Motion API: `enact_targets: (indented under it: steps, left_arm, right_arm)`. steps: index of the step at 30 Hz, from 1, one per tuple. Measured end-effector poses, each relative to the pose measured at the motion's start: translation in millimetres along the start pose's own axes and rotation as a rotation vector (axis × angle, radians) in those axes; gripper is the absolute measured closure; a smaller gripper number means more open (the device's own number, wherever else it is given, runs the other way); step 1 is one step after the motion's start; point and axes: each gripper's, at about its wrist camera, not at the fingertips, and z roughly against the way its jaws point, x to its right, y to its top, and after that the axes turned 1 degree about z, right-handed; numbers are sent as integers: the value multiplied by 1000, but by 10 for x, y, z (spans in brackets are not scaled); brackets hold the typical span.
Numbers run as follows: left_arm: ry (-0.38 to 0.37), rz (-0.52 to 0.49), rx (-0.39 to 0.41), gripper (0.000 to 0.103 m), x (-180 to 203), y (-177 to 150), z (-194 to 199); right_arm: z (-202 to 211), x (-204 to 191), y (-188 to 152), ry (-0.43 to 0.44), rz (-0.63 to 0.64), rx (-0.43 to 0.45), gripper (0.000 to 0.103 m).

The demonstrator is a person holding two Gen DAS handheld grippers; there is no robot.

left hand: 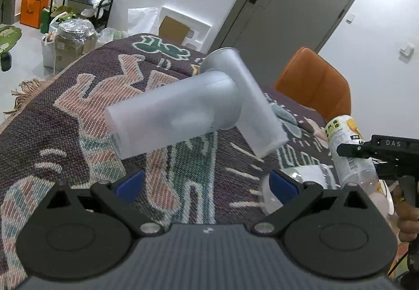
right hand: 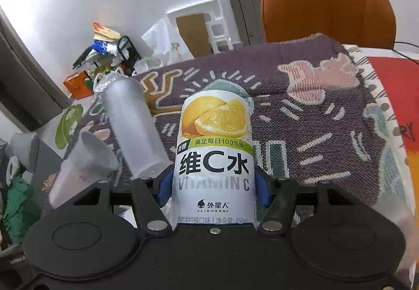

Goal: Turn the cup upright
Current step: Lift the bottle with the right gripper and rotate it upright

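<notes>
Two frosted cups (left hand: pixel 170 117) (left hand: pixel 246 98) lie tipped, one bottle (right hand: pixel 214 159) between right fingers (right hand: pixel 163 189)

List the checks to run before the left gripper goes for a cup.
1. Left gripper open and empty: ok.
2. Cups upright: not ok. The near cup and the far cup are both tilted and overlap in the left wrist view.
3. Cups at rest on the blanket: cannot tell; their edges look blurred.
4. Right gripper shut on the bottle: ok.
</notes>
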Motion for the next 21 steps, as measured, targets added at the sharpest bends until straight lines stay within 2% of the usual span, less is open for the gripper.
enact_targets:
  steps: [12,21]
  left_arm:
    - [-53,-58,12,2,165,-302,443]
    - [-80,-104,-31,2,186,-531,647]
  right_arm:
    - [623,-174,-441,60,8,73,44]
    - [869,-260,-872,96,-12,109,44]
